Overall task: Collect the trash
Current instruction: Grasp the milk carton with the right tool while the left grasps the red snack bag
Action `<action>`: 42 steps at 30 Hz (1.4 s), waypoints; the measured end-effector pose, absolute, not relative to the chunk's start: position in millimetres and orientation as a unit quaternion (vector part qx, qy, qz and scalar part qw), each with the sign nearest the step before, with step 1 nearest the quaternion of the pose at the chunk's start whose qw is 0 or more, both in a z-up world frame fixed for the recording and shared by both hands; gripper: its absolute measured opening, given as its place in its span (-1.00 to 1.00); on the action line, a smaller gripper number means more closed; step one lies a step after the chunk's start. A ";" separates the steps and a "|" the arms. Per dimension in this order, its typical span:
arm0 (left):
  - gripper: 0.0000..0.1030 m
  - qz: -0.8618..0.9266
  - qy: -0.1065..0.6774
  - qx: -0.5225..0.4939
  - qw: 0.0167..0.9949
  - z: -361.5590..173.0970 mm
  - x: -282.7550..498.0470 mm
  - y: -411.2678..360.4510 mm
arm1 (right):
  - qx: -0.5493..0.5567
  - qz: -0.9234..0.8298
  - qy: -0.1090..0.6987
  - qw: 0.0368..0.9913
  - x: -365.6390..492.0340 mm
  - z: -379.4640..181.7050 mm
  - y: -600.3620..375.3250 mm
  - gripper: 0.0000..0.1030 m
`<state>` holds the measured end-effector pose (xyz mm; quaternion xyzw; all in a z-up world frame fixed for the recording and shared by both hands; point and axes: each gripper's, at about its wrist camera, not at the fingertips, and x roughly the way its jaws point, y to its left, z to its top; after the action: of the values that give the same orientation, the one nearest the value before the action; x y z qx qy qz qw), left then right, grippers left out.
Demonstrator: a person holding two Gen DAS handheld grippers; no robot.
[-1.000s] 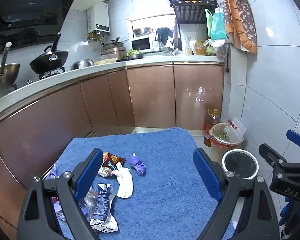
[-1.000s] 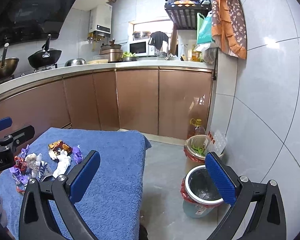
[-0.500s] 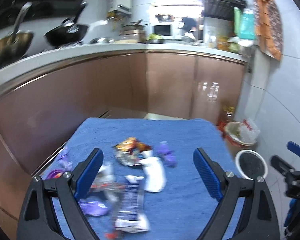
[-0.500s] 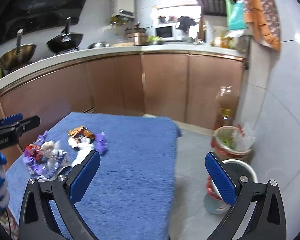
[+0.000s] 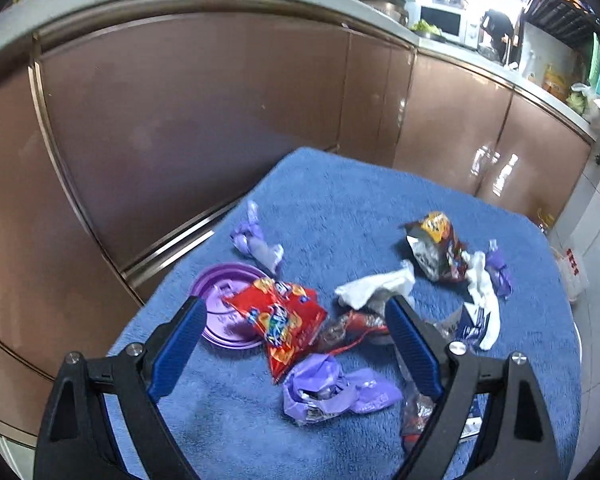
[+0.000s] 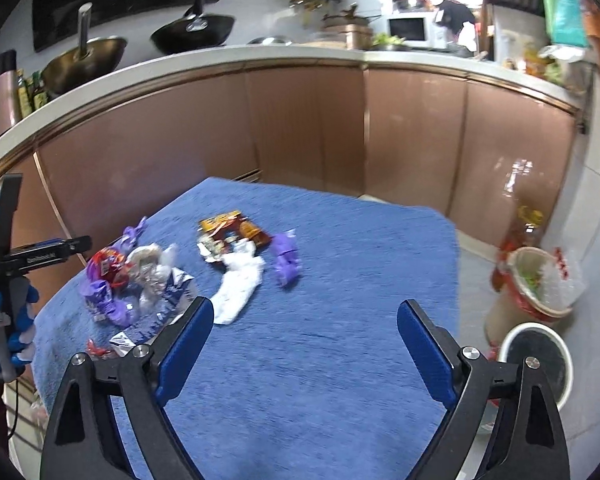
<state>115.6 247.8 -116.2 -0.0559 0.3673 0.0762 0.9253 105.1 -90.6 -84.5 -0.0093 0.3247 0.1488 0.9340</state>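
Note:
Trash lies scattered on a blue towel-covered table (image 5: 380, 208). My left gripper (image 5: 296, 320) hangs open just over a red snack wrapper (image 5: 280, 316), with a purple lid (image 5: 224, 304) at its left finger and a crumpled purple bag (image 5: 332, 392) below. White tissue (image 5: 376, 284) and an orange-brown wrapper (image 5: 436, 248) lie farther off. My right gripper (image 6: 304, 328) is above bare towel (image 6: 340, 280), its jaws closing with nothing between them. In that view, a white tissue (image 6: 240, 284) and purple wrapper (image 6: 286, 258) lie ahead on the left, and the left gripper (image 6: 32, 258) shows at the left edge.
A white-rimmed bin with a black liner (image 6: 540, 356) stands on the floor right of the table, beside a second bin (image 6: 536, 280) holding scraps and an oil bottle (image 6: 524, 220). Brown cabinets (image 5: 220, 120) run close behind the table under a counter with woks.
Both grippers have swung left and dipped toward the table. The left one now hovers close over the trash pile. The right one's view has turned from the bins to the towel.

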 end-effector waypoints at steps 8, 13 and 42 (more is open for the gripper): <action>0.15 0.058 0.419 -0.072 0.903 -136.3 142.3 244.6 | 0.024 0.285 0.407 0.868 138.4 -123.7 -35.0 0.11; -0.23 0.048 0.438 -0.103 0.892 -147.3 149.5 254.8 | 0.062 0.345 0.454 0.820 153.2 -149.2 -1.4 0.05; -0.87 0.032 0.372 -0.127 0.919 -92.2 110.4 256.1 | 0.223 0.396 0.495 0.741 165.0 -185.6 12.1 -0.55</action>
<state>110.4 256.1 -92.2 -0.1272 0.3721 0.0319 0.9189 165.0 12.1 -185.6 0.2227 0.4947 0.3957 0.7410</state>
